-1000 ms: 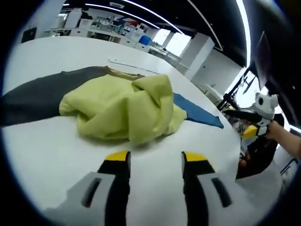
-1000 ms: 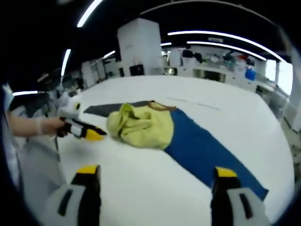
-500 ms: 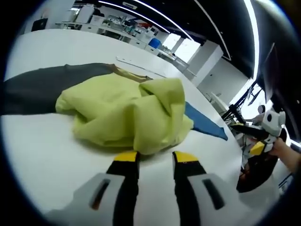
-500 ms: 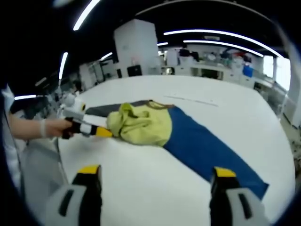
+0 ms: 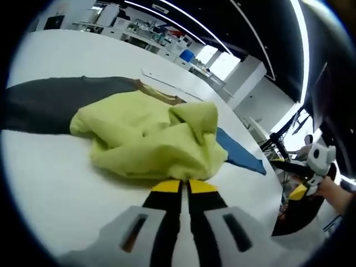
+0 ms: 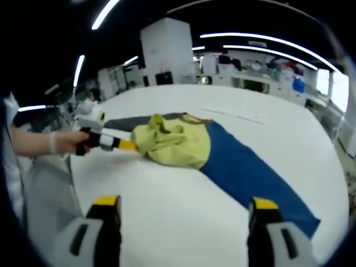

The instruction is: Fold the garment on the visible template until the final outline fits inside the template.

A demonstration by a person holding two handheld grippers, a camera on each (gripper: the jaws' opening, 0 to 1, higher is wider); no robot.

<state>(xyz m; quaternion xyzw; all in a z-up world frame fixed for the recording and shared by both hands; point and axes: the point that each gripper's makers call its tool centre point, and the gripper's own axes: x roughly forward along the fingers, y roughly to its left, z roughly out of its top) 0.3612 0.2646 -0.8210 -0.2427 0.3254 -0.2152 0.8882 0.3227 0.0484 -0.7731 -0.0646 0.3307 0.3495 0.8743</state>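
A big white table (image 5: pixel 50 183) is carrying everything. In the left gripper view, the left gripper (image 5: pixel 183 186) is lying low over the table with its two yellow-tipped jaws pressed together, right at the near edge of the yellow-green garment (image 5: pixel 150 142). It looks as if they are pinching the cloth's hem, but the jaws are hiding the exact spot. The garment is sitting in a crumpled heap on a long flat template (image 5: pixel 44 103), which is showing dark grey on one side of the heap and blue on the other. Farther back, a thin pale strip (image 5: pixel 167 80) is lying on the table, and desks and shelves are standing beyond the far edge. In the right gripper view, the right gripper (image 6: pixel 183 208) is hanging above the near part of the table with its jaws wide apart, holding nothing, well apart from the garment (image 6: pixel 172 142). A person's hand (image 6: pixel 69 142) is reaching in from the side edge, gripping the other gripper's handle.
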